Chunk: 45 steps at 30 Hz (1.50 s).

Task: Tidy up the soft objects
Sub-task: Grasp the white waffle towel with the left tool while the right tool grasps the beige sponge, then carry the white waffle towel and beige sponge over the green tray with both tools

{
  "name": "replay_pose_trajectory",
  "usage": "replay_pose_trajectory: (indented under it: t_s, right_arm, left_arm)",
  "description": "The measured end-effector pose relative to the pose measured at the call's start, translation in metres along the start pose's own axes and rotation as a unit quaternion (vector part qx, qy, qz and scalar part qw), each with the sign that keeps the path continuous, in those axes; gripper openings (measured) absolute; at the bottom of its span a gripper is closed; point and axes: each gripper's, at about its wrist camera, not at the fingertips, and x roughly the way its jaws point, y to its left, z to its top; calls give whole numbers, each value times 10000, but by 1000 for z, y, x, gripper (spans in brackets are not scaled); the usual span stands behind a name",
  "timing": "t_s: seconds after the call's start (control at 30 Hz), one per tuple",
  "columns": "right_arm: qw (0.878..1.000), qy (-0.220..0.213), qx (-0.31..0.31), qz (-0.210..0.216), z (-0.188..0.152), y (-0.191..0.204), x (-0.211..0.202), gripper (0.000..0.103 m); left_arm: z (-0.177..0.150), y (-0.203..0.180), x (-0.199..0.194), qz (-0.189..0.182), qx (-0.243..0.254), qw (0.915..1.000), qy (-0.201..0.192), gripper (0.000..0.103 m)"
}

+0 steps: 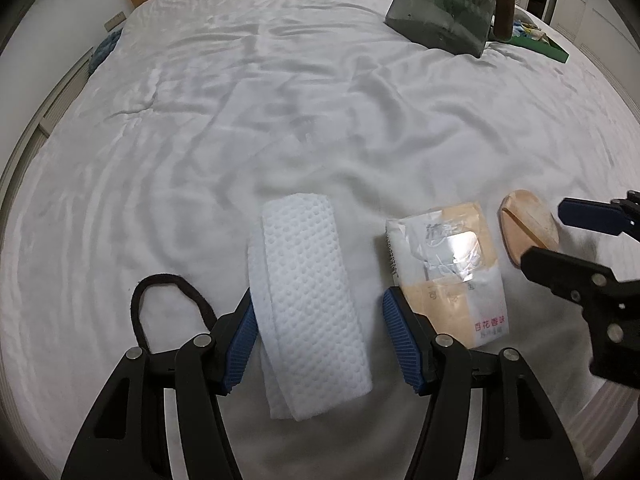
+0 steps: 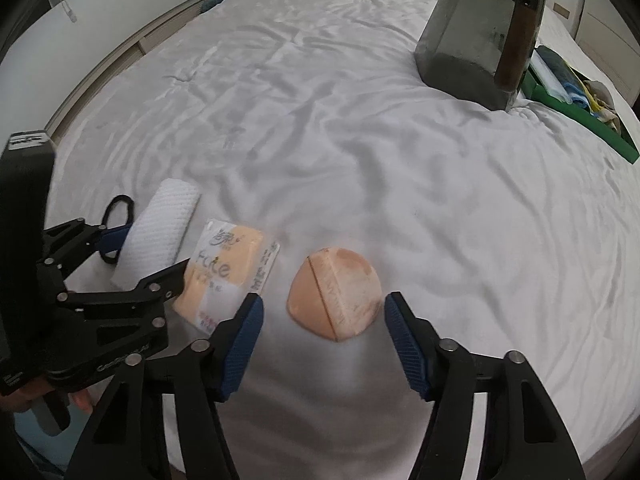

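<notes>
The left gripper [image 1: 316,344] points down at a white bed sheet [image 1: 240,120], jaws apart, straddling a folded white dimpled cloth [image 1: 308,308] without pressing it; a black hair band [image 1: 160,300] lies just outside its left finger, a peach tissue pack [image 1: 448,268] just outside its right; the right gripper [image 2: 324,336] hangs jaws apart over a peach round pad [image 2: 336,292], not touching it; far beyond both, a grey bag [image 2: 476,40] and a green tray [image 2: 592,120].
</notes>
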Motion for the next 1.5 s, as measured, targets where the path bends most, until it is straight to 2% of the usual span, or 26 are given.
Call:
replay_pose_trajectory:
  t_s: [0.47,0.83,0.97,1.13,1.23,1.3,1.5]
  right_arm:
    - [9995,118,-282,-124,7,4,31,51]
    - [9978,205,-568,-265,9,13,45,44]
    - [9975,217,-629,-252,10,15,50,35]
    - [9977,182,-630,-160,10,17,50,20]
    - [9979,161,-614,-114,10,14,48,12]
    - [9980,157,-612,-81,10,14,47,9]
    - [9982,97,-595,-25,8,12,36,8]
  left_arm:
    - [-1,-4,2,116,-32,9999,-98,56]
    - [-2,9,5,-199,-460,9987,-104,56]
    - [-1,12,6,-255,-482,9985,-74,55]
    - [-1,12,6,-248,-437,9987,-72,48]
    - [0,12,5,-243,-432,9987,-86,39]
    - [1,12,4,-247,-409,9988,-98,30]
    - [2,10,-6,-278,-322,9989,-172,18]
